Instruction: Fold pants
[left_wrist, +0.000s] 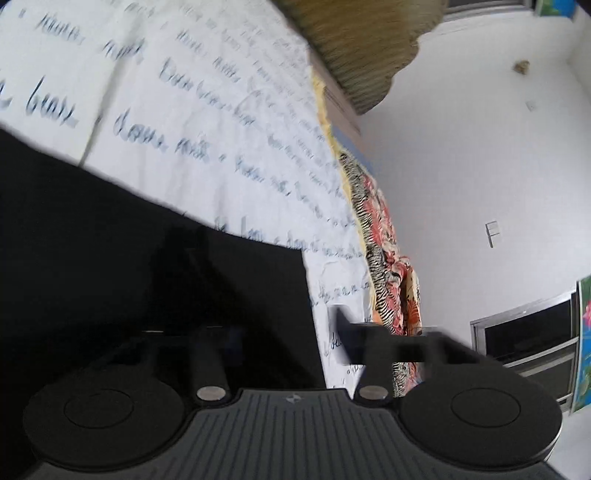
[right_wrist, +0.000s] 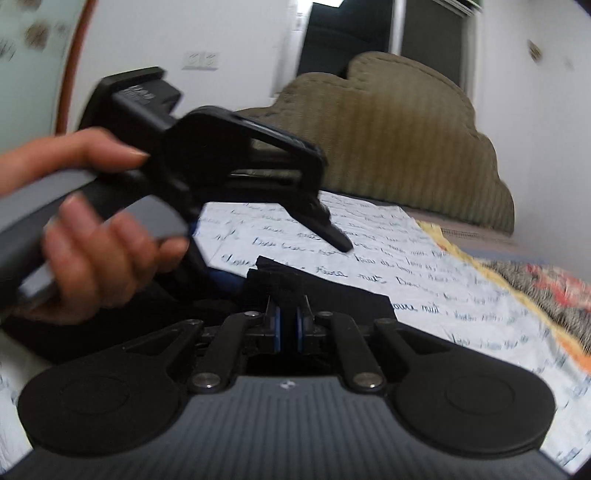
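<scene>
Left wrist view: the left gripper (left_wrist: 280, 332) is tilting hard, so the bed runs up the frame at a slant. Its jaws are standing wide apart; one finger (left_wrist: 369, 338) is showing blurred against the sheet, while the other is lost against dark cloth. The pants (left_wrist: 129, 251), black, are lying flat on the sheet (left_wrist: 207, 122) and filling the lower left, with their straight edge ending just short of the bed's side. The sheet is white with lines of blue script. A patterned cover (left_wrist: 384, 251) in red, black and white is hanging along the bed's edge. A ribbed olive headboard (left_wrist: 362, 44) is sitting at the top. A white wall (left_wrist: 480, 147) is taking up the right.

Right wrist view: the right gripper (right_wrist: 288, 295) is pointing across the bed, its jaws drawn close together on a fold of the pants (right_wrist: 332, 295), the blue pads nearly meeting around the black cloth. The pants are spreading from the jaws over the sheet (right_wrist: 461, 295). The left gripper (right_wrist: 332, 229) is hanging above the sheet to the left, held by the left hand (right_wrist: 96, 254) wrapped around its grey handle; its tips are blurred here. The headboard (right_wrist: 406, 147) is rising behind the sheet. The cover (right_wrist: 546, 291) is showing at the right edge.
</scene>
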